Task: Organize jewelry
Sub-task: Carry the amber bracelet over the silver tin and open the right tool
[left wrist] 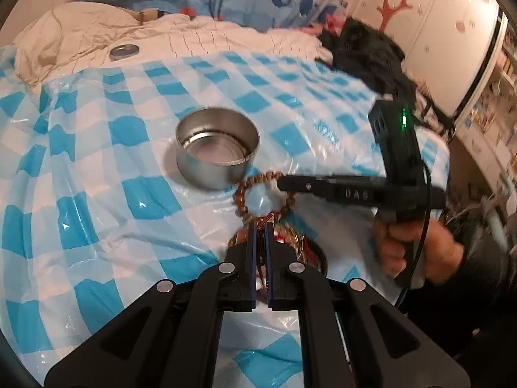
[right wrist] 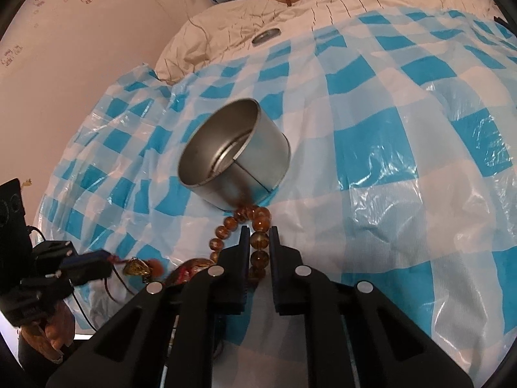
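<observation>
So on the far left there's just the blue-and-white checked plastic sheet (left wrist: 97, 148) spread over the bed, with a small flat metal lid (left wrist: 124, 51) lying way back on the cream quilt (left wrist: 200, 38).

Moving in, the round metal tin (left wrist: 218, 147) sits open and looks empty, right in the middle of the sheet. Just in front of it is the amber bead bracelet (left wrist: 245, 194), and its far beads are touching or nearly touching the tin wall in the right wrist view.

The left tongs (left wrist: 261, 226) are clenched on a reddish cord at the bracelet's near end, where a tangle of gold and red charm bits (left wrist: 290, 239) sits. Can't tell exactly which strand they've got, it's blurry.

Right of that, the right tongs (right wrist: 259, 236) are closed around the beads on the other side of the loop, one bead snug between the fingers (right wrist: 244, 236).

My take: the step is getting the bracelet up and into the tin. Both ends are pinched, so lift together and keep the loop slack rather than stretched. Clear the rim before lowering, since the tin looks light and could tip or skid on that slippery plastic. Let go of one end first so the beads pool inside.
</observation>
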### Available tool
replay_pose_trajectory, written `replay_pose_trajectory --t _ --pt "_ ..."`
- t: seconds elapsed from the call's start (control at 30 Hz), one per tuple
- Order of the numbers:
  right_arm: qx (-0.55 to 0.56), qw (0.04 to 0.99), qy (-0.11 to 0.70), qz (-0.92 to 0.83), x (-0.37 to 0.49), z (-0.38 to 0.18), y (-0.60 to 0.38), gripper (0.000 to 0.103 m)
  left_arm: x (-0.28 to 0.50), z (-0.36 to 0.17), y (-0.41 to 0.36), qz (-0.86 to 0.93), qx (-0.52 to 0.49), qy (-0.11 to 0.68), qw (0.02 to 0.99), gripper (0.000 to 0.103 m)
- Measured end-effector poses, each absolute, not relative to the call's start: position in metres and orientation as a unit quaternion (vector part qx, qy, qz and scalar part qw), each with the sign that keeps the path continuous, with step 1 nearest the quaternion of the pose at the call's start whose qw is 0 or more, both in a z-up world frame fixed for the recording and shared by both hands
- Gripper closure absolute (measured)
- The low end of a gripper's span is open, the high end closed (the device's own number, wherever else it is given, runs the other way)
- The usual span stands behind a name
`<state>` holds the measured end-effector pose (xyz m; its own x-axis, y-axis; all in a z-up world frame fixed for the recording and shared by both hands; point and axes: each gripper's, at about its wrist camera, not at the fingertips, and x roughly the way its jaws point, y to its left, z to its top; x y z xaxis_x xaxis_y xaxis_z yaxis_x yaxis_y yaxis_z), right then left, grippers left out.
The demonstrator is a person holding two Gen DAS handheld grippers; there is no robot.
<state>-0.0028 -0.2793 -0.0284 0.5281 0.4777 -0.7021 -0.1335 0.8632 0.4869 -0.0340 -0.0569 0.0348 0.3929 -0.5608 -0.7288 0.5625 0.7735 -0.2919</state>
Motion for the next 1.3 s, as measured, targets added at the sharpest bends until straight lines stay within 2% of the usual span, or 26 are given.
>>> replay_pose_trajectory --t 0.4,0.6,0.87,1.23,1.3 --pt "0.219 0.869 0.395 0.204 -0.010 0.000 -0.291 0.091 -0.014 0.048 -0.041 -0.311 -0.058 0.412 0.854 0.099" --pt "0.215 0.886 0.341 0.228 -0.018 0.032 -0.288 0.091 0.000 0.059 -0.049 -0.312 -0.079 0.394 0.861 0.099" --pt "0.237 0.887 0.307 0.252 -0.006 0.056 -0.283 0.091 0.027 0.062 -0.063 -0.307 -0.120 0.384 0.862 0.099" --pt "0.234 0.877 0.328 0.263 0.047 0.050 -0.267 0.091 0.075 0.037 -0.076 -0.275 -0.176 0.398 0.857 0.099" --pt "0.226 0.872 0.353 0.254 0.057 0.040 -0.262 0.090 0.081 0.030 -0.078 -0.246 -0.166 0.413 0.861 0.095"
